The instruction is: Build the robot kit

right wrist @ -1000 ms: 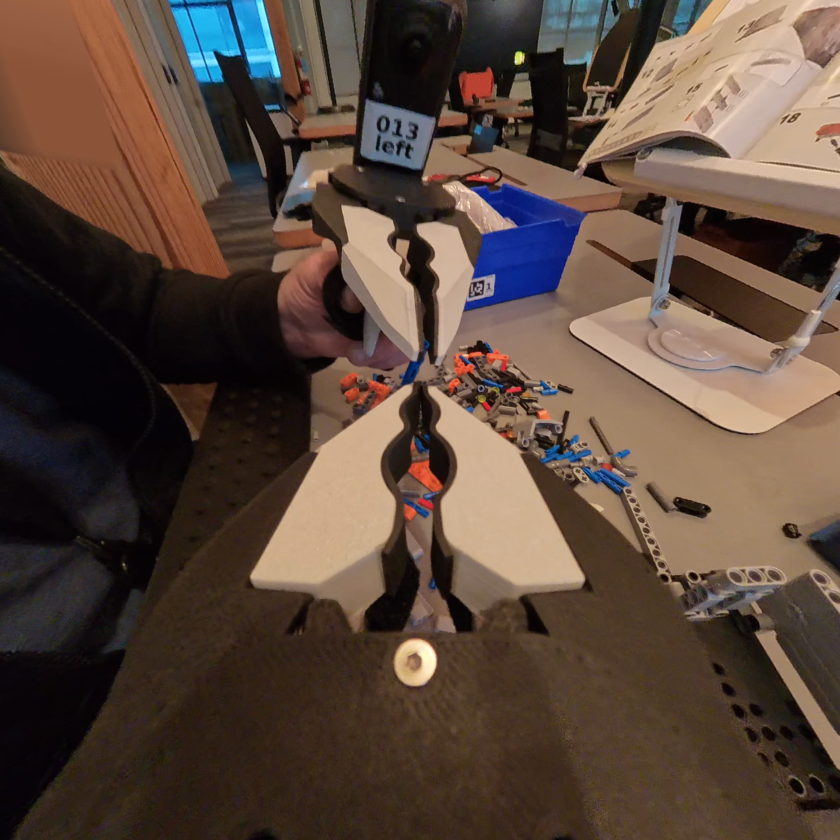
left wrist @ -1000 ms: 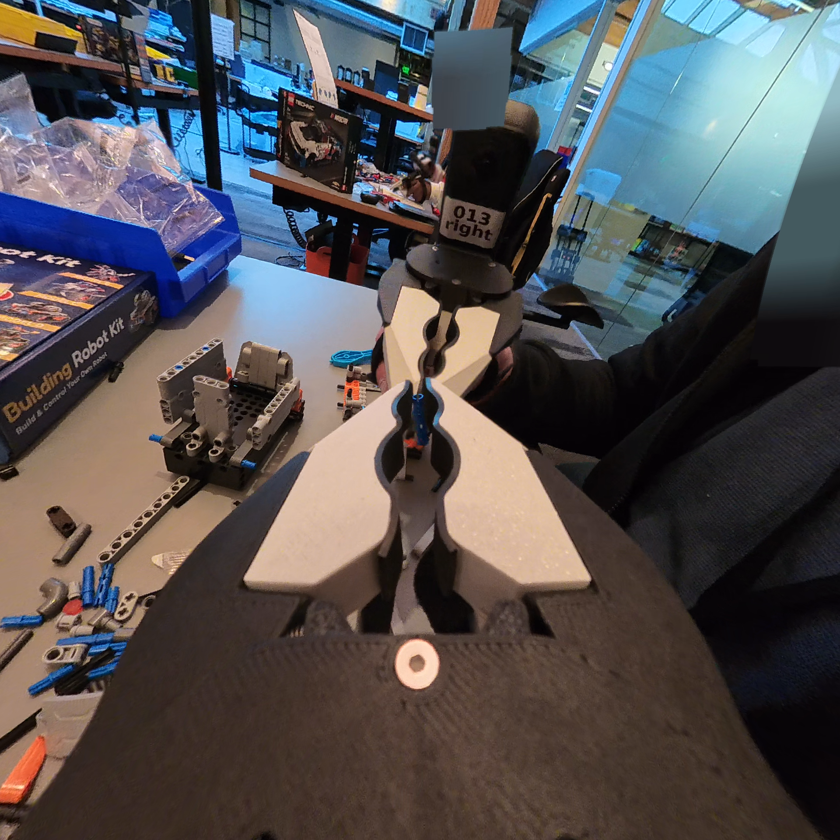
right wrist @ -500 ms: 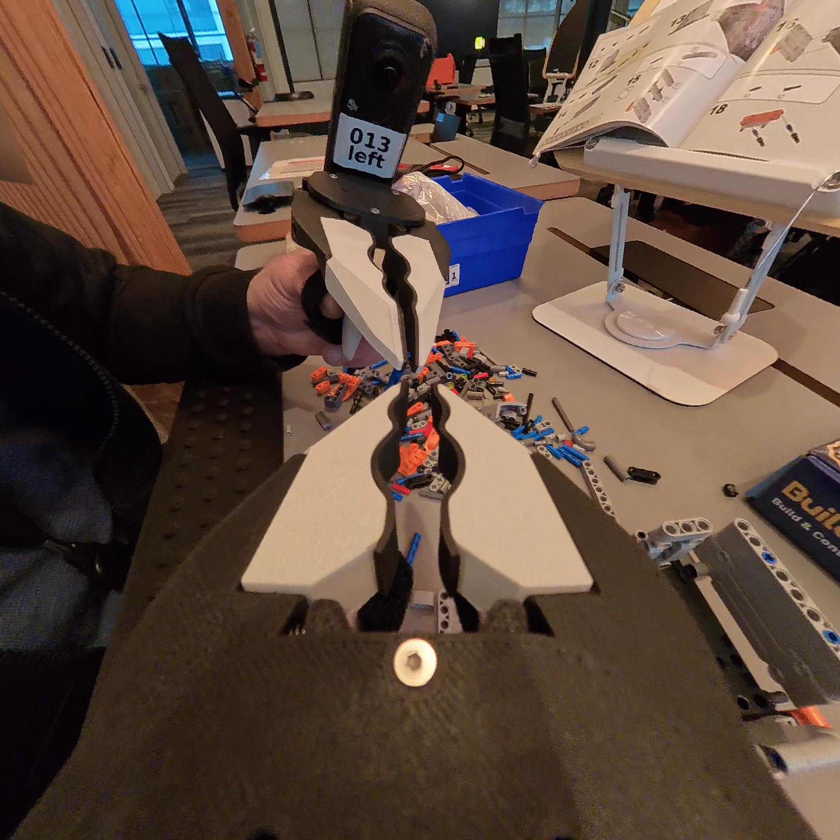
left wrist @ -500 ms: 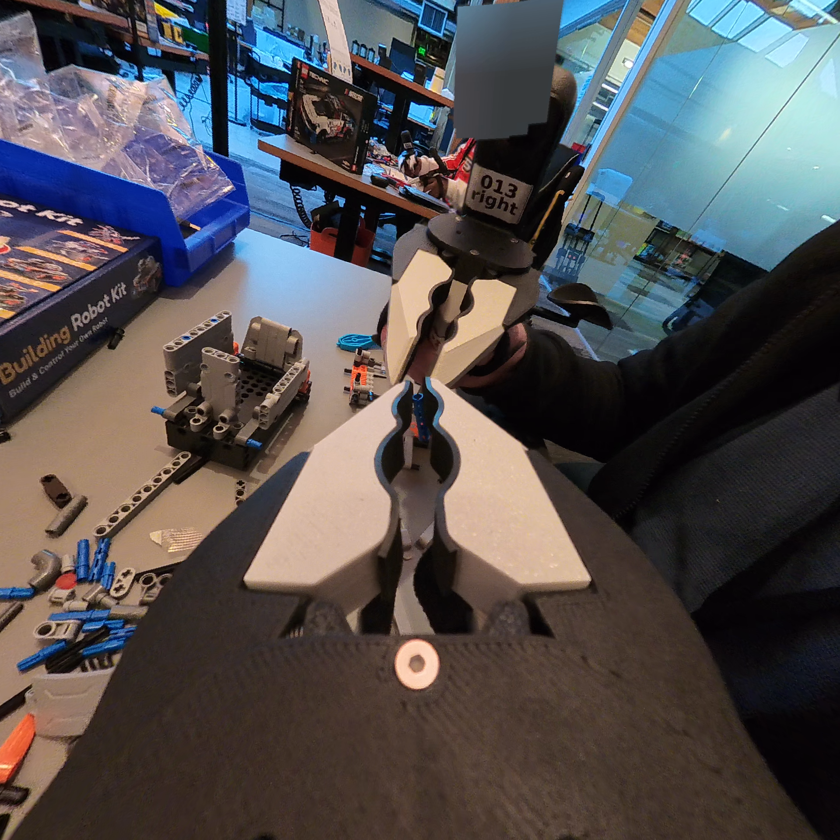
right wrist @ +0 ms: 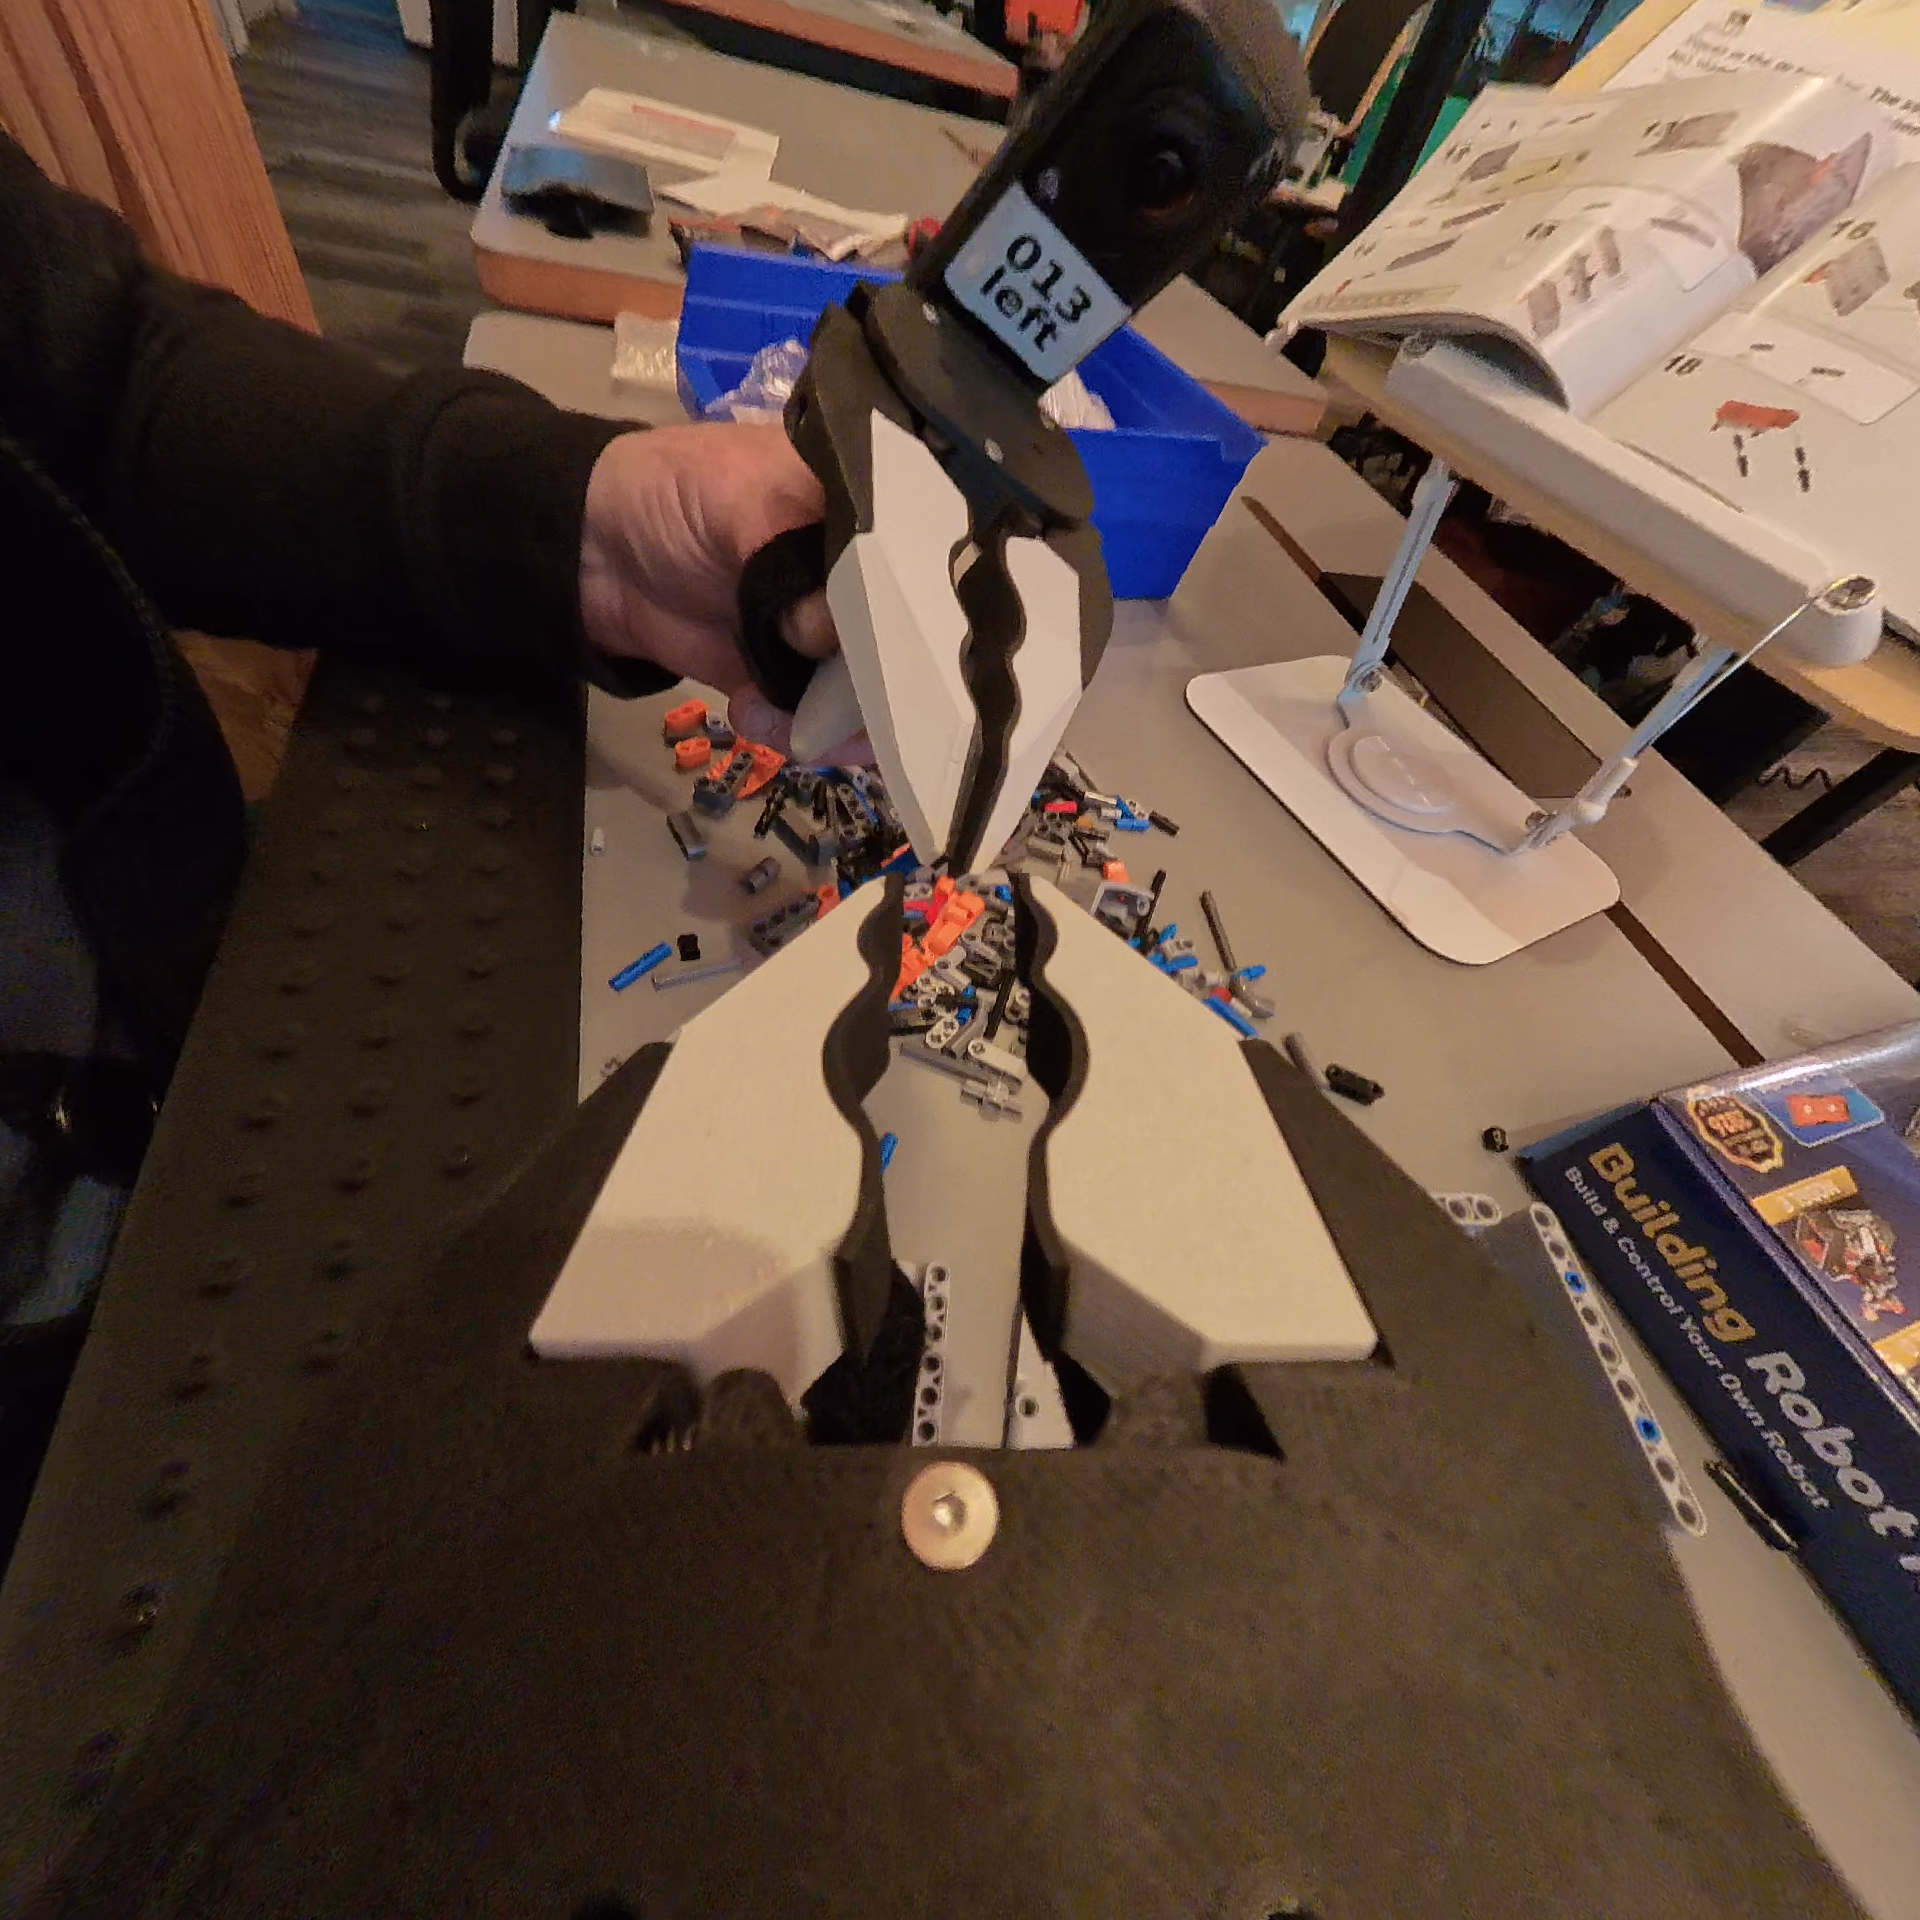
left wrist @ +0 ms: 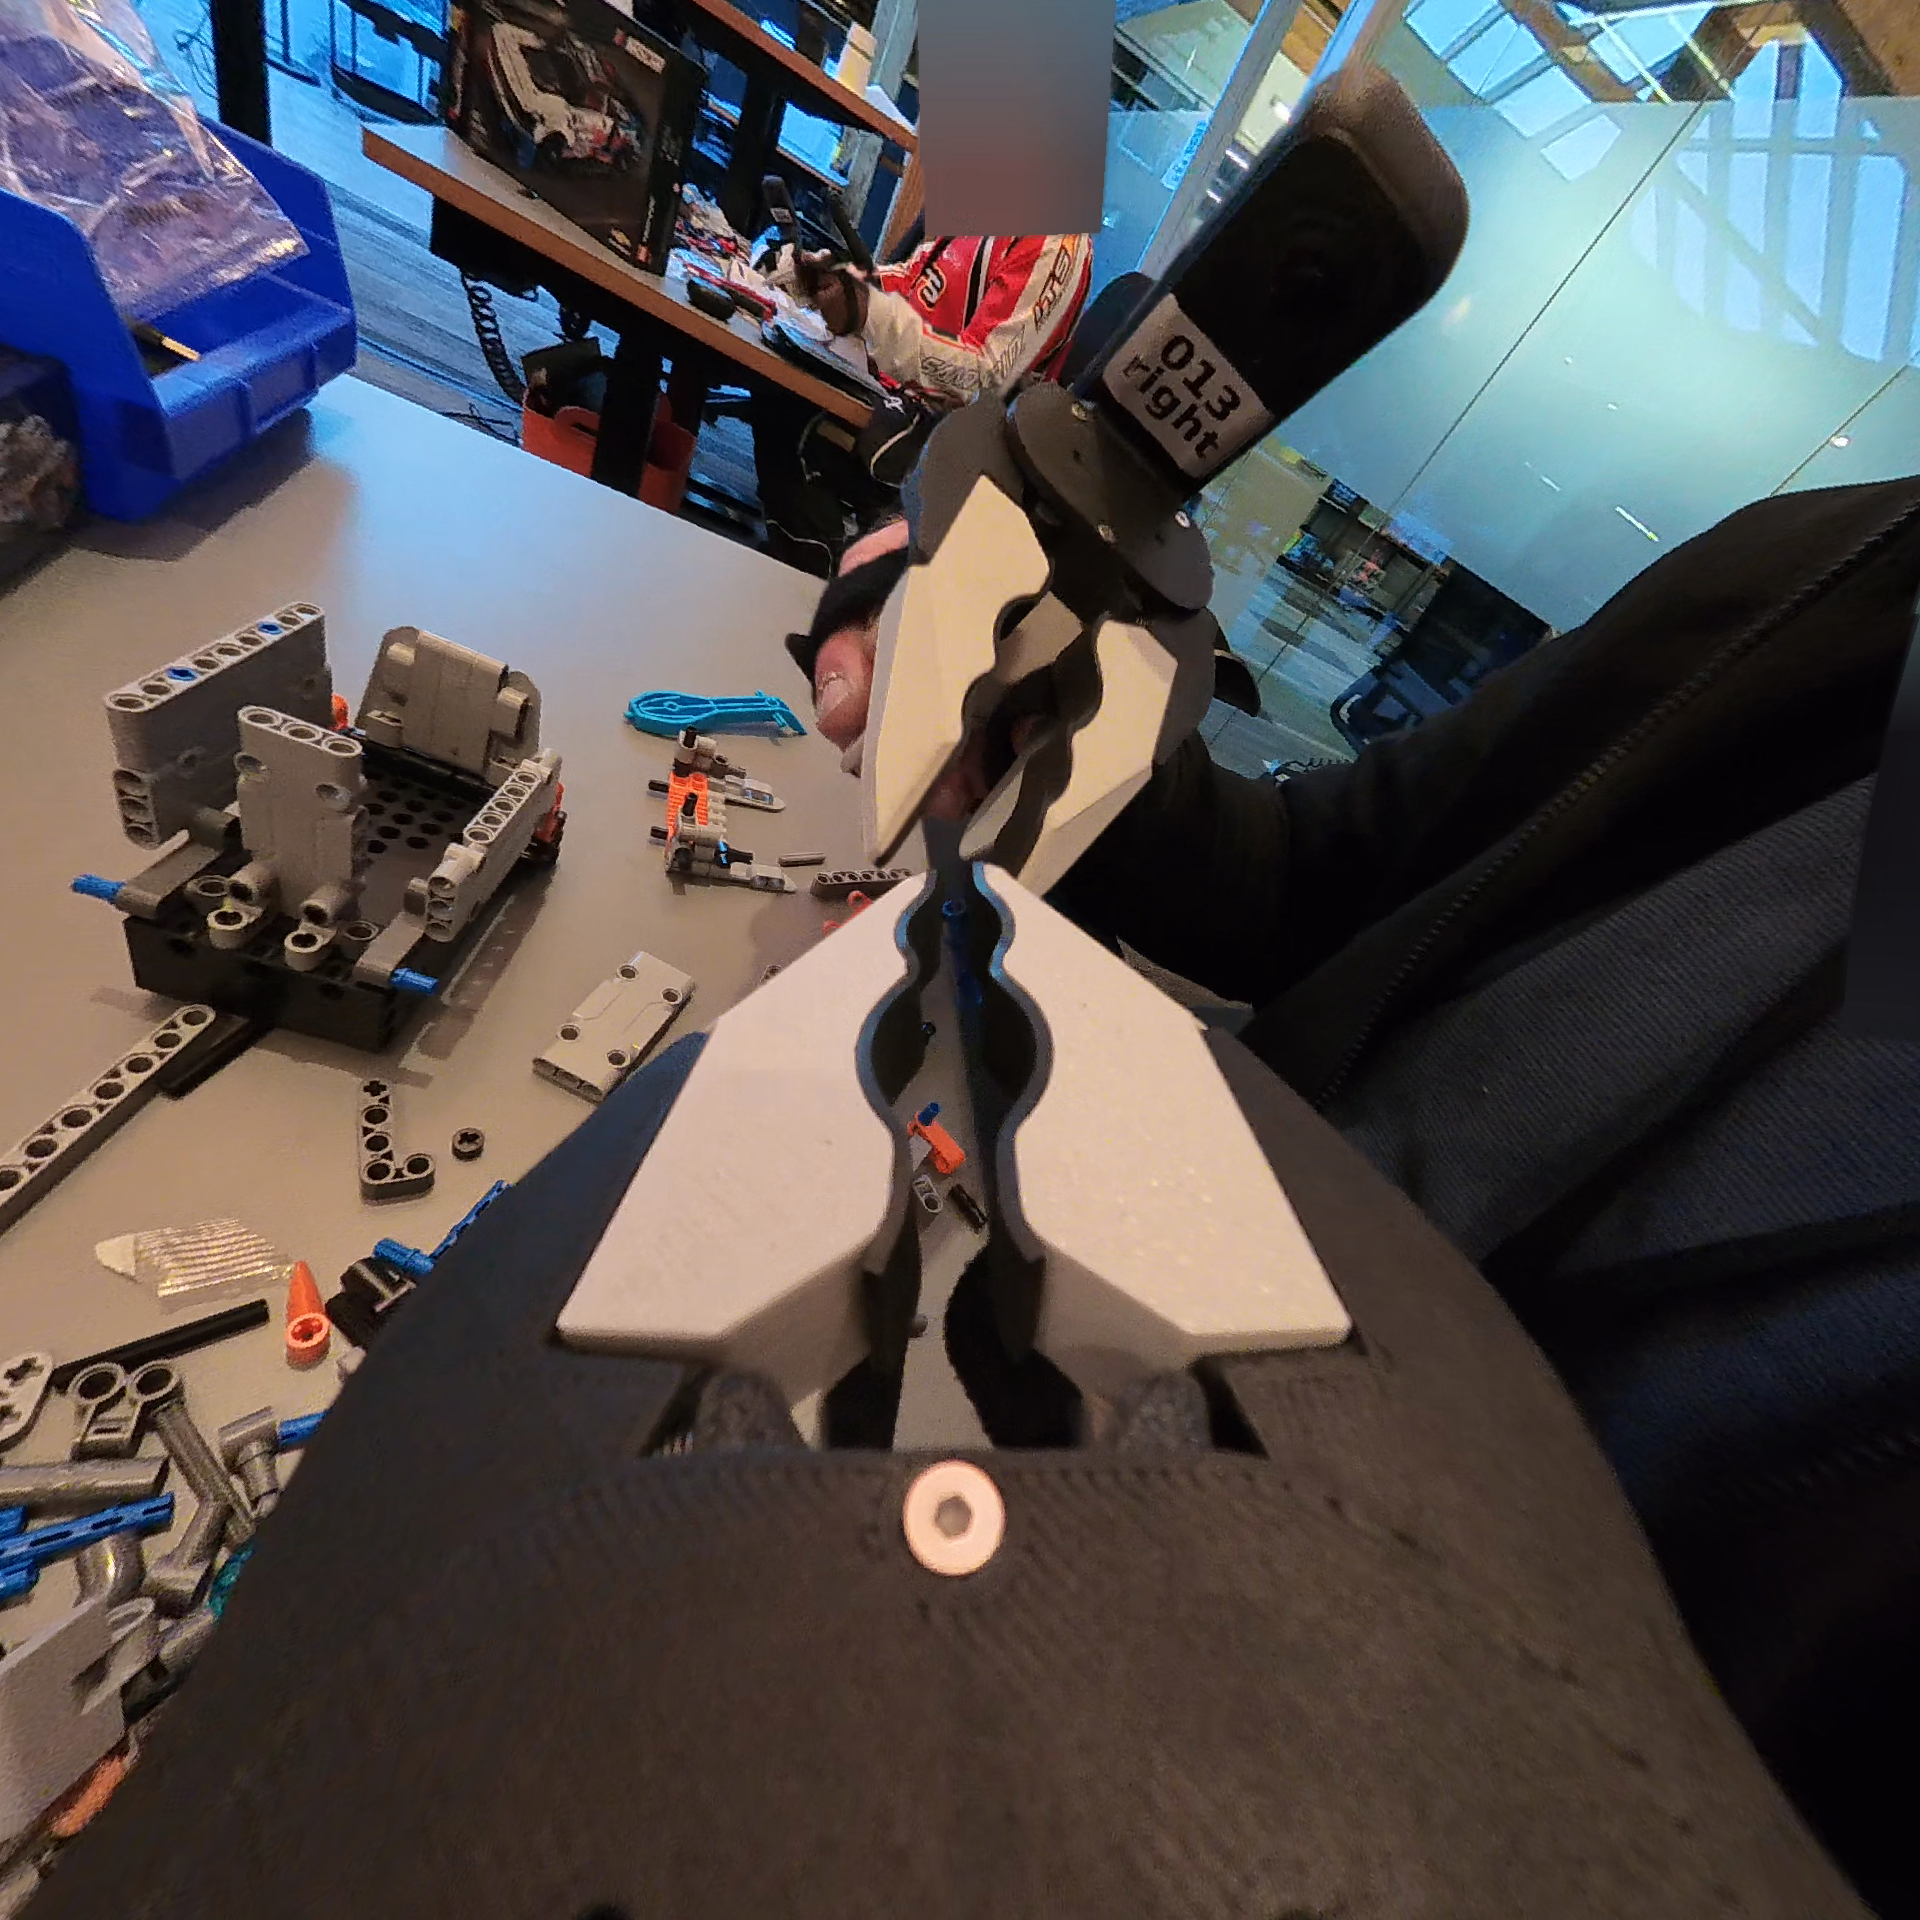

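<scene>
The left hand-held gripper [left wrist: 948,894] pinches a thin blue pin [left wrist: 964,966] aloft above the tabletop [left wrist: 582,582]; the right hand-held gripper [right wrist: 951,883], tips apart, faces it empty.

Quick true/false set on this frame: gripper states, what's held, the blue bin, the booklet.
1. The left gripper is clamped on a thin blue pin. True.
2. The right gripper is shut. False: its fingers stand apart with nothing between them.
3. The two grippers face each other, tips close together. True.
4. The blue bin is empty. False: it holds clear plastic bags.
5. The instruction booklet lies flat on the table. False: it sits open on a white stand.
</scene>
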### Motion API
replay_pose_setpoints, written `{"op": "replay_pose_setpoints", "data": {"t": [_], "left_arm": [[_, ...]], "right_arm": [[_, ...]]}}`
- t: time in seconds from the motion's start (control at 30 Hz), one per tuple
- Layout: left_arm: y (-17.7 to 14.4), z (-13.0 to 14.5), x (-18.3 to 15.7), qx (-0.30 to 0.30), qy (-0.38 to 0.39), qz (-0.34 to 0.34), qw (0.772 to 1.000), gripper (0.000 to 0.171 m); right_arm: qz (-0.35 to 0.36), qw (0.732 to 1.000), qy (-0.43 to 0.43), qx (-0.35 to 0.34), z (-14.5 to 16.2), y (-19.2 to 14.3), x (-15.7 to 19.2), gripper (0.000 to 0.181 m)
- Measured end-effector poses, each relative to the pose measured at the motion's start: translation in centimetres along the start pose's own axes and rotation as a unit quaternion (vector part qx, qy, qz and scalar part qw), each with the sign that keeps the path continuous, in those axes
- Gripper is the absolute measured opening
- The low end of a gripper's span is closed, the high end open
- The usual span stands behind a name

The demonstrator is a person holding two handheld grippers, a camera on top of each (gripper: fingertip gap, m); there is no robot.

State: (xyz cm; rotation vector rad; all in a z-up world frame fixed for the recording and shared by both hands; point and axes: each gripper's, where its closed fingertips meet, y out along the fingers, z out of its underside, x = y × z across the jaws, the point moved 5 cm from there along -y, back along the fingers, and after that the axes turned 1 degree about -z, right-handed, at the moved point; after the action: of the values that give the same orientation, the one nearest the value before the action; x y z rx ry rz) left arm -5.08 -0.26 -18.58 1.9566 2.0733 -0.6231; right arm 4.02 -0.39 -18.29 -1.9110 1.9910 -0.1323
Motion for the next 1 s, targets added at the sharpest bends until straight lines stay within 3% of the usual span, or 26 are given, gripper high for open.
{"op": "replay_pose_setpoints", "data": {"t": [0.17, 0.27, 0.37, 0.47, 0.6, 0.87, 1.0], "left_arm": [[0.2, 0.2, 0.4, 0.000, -0.017, 0.003, 1.000, 0.001], [0.4, -0.1, 0.4, -0.013, -0.013, -0.001, 1.000, 0.001], [1.0, -0.4, 0.1, -0.012, 0.013, -0.013, 1.000, 0.002], [1.9, -0.3, 0.0, -0.004, 0.026, -0.019, 0.999, 0.002], [2.7, -0.3, -0.1, 0.008, 0.037, -0.026, 0.999, 0.001], [2.6, -0.8, 0.3, 0.024, 0.040, -0.034, 0.998, 0.002], [3.1, -0.8, 0.1, 0.048, 0.052, -0.036, 0.997, 0.002]], "right_arm": [[0.012, 1.000, -0.007, 0.024, 0.5, -0.1, 0.4, 0.019], [-0.012, 0.997, 0.071, 0.035, 1.3, 0.2, 0.4, 0.018], [-0.065, 0.984, 0.165, -0.003, 1.5, 0.3, 0.8, 0.020], [-0.070, 0.977, 0.202, -0.023, 1.6, 0.5, 0.7, 0.017], [-0.073, 0.972, 0.223, -0.030, 2.0, 0.6, 0.5, 0.003], [-0.088, 0.966, 0.242, -0.031, 2.2, -0.2, 0.1, 0.013], [-0.095, 0.965, 0.242, -0.027, 2.2, -0.1, 0.2, 0.005]]}}
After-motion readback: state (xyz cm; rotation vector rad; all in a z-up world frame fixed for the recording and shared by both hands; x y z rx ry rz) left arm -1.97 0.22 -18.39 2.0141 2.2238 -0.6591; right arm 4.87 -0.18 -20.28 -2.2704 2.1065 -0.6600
